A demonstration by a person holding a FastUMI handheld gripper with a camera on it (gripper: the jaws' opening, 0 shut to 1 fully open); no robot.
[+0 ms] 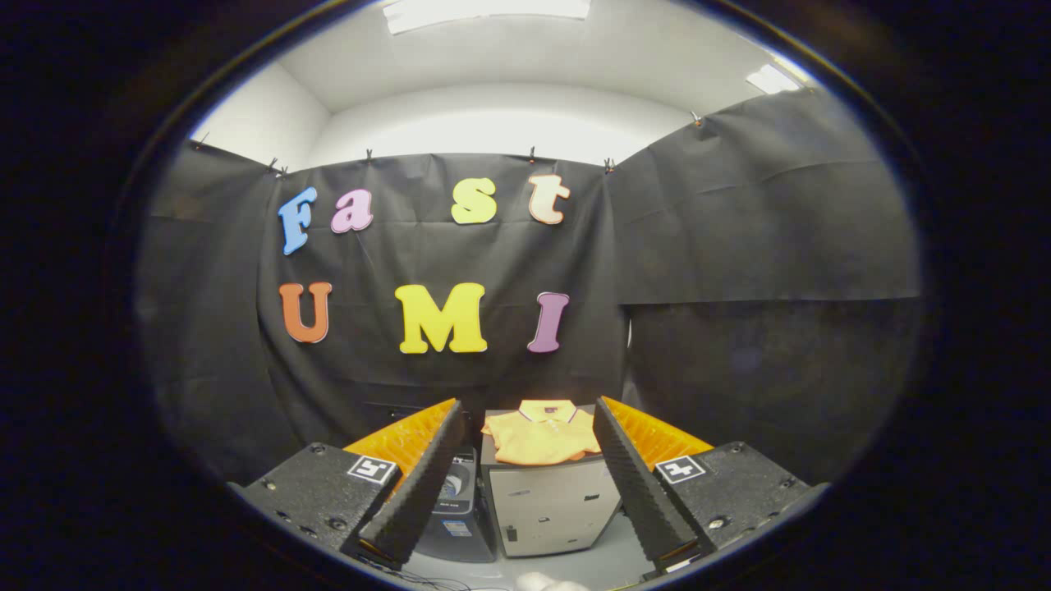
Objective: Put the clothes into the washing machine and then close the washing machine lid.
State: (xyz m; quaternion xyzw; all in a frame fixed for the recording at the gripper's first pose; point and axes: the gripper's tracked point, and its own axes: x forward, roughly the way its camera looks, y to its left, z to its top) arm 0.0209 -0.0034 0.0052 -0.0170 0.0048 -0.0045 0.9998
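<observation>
An orange polo shirt lies spread flat on top of a light grey cabinet, some way beyond my fingers and framed between them. To the cabinet's left stands a dark grey washing machine, partly hidden behind my left finger; whether its lid is up or down I cannot tell. My gripper is open, its fingers spread wide with nothing between them, and it is well short of the shirt.
The cabinet and the washing machine stand side by side on a pale floor against the black cloth wall. A small pale object lies on the floor close below the gripper.
</observation>
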